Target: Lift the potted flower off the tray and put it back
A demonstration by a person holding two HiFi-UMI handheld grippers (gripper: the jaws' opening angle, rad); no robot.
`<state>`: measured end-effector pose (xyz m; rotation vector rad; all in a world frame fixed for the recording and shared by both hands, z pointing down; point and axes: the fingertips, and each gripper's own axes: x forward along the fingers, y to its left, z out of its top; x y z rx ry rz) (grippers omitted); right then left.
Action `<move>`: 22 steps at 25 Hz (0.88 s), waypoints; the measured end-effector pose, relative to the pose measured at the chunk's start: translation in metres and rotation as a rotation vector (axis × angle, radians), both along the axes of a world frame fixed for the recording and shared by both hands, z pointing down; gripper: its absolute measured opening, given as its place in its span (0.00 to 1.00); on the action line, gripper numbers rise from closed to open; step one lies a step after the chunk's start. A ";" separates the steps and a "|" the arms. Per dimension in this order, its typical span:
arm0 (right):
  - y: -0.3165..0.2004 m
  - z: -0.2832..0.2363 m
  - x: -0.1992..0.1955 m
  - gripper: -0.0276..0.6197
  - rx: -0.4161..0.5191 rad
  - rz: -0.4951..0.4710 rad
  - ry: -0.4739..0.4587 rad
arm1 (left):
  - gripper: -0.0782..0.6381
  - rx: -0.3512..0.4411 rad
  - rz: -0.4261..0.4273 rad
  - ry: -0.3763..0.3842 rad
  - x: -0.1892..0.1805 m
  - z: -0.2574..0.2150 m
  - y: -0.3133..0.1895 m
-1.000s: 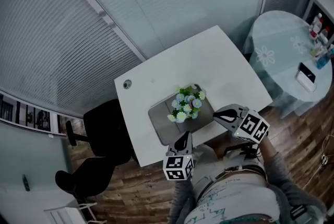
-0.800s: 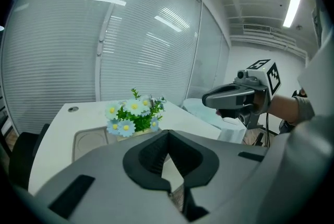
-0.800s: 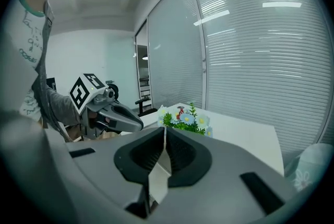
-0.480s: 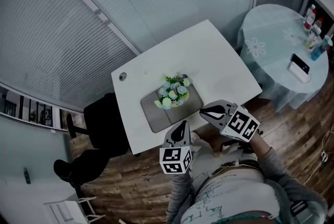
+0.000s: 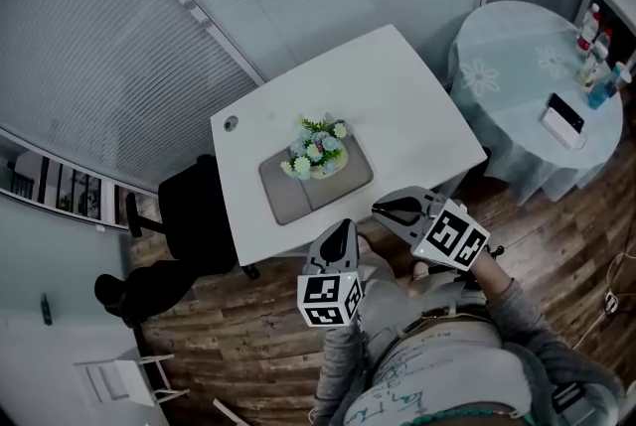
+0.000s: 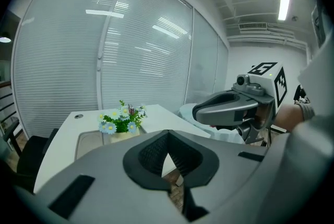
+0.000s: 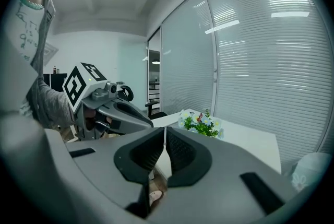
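The potted flower (image 5: 316, 150), small blue, white and yellow blooms in a pale pot, stands on the grey tray (image 5: 288, 196) on the white table (image 5: 397, 106). It also shows as the flower (image 6: 121, 118) and the flower (image 7: 201, 124). My left gripper (image 5: 343, 233) is shut and empty, held off the table's near edge over the wooden floor. My right gripper (image 5: 383, 210) is also shut and empty, a little to the right of the left one. Both are well short of the tray. In the left gripper view my left gripper (image 6: 168, 140) points at the table, and my right gripper (image 7: 164, 134) does likewise in its own view.
A black office chair (image 5: 189, 225) stands at the table's left. A round table (image 5: 527, 106) with a floral cloth, bottles and a small box is at the right. Glass walls with blinds (image 5: 149, 47) run behind the white table. A white stool (image 5: 119, 379) sits on the floor at lower left.
Both grippers have drawn back from the table's near edge and risen a little, staying shut. The pot still rests on the tray.
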<state>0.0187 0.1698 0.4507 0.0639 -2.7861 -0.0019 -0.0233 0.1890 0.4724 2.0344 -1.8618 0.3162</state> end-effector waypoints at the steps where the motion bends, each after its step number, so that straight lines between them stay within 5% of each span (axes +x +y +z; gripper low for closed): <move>1: 0.004 0.000 0.003 0.09 0.004 -0.004 0.000 | 0.12 0.005 -0.004 -0.003 0.003 -0.002 0.002; 11: 0.019 -0.012 0.016 0.09 0.025 0.019 -0.015 | 0.12 0.056 -0.010 0.009 0.018 -0.021 0.013; 22: 0.052 -0.015 -0.016 0.08 0.007 0.086 -0.024 | 0.12 0.052 0.035 0.002 -0.008 -0.026 0.046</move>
